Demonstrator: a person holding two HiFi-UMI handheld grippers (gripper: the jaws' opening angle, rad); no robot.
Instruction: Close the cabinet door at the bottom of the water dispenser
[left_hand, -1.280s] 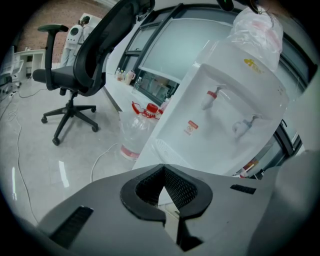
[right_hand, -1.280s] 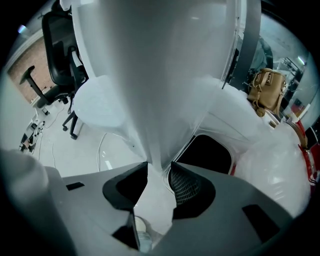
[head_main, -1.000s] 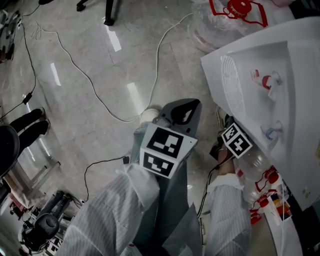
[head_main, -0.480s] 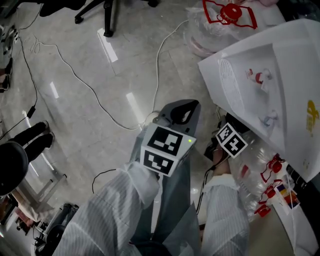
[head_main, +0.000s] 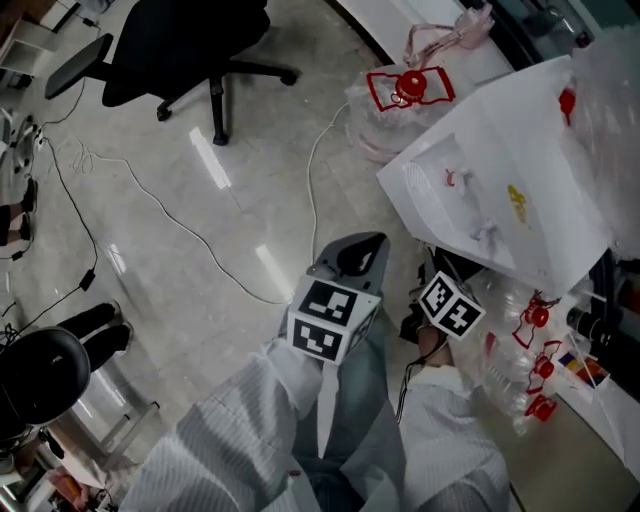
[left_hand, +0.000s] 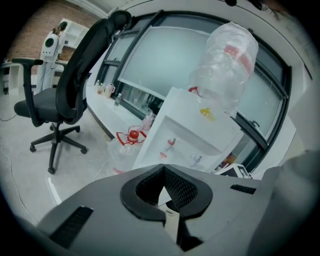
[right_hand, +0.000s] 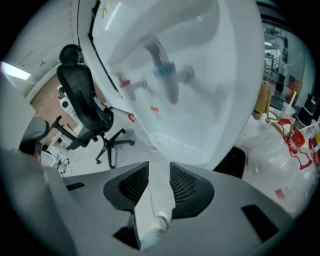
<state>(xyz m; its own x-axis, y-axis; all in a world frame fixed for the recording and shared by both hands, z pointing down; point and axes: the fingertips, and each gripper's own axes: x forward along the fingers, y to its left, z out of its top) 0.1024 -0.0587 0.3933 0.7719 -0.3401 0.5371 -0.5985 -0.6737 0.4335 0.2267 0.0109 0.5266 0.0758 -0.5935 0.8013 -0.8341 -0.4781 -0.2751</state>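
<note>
**Head view:** You stand over the water dispenser (head_main: 500, 200), whose white front slopes away ahead and to the right of both tools. Your right gripper (head_main: 445, 278) hangs just beside its lower front, next to a dark opening (head_main: 458, 262). Your left gripper (head_main: 362, 250) sits further off to the left, over floor. The right hand looks the nearer one for the push. The cabinet door is hidden under the dispenser's top here.

**Left gripper view:** The jaw tips of the left gripper (left_hand: 162, 172) meet, with nothing between them. The dispenser stands upright ahead and slightly right, with a bottle (left_hand: 227, 60) on top.

**Right gripper view:** The right gripper (right_hand: 159, 172) has a narrow gap between its jaws and grips nothing. The taps (right_hand: 165, 75) loom above the jaws. Only this view shows the dark opening low and right of them; it is probably the cabinet, its door unseen.
</note>
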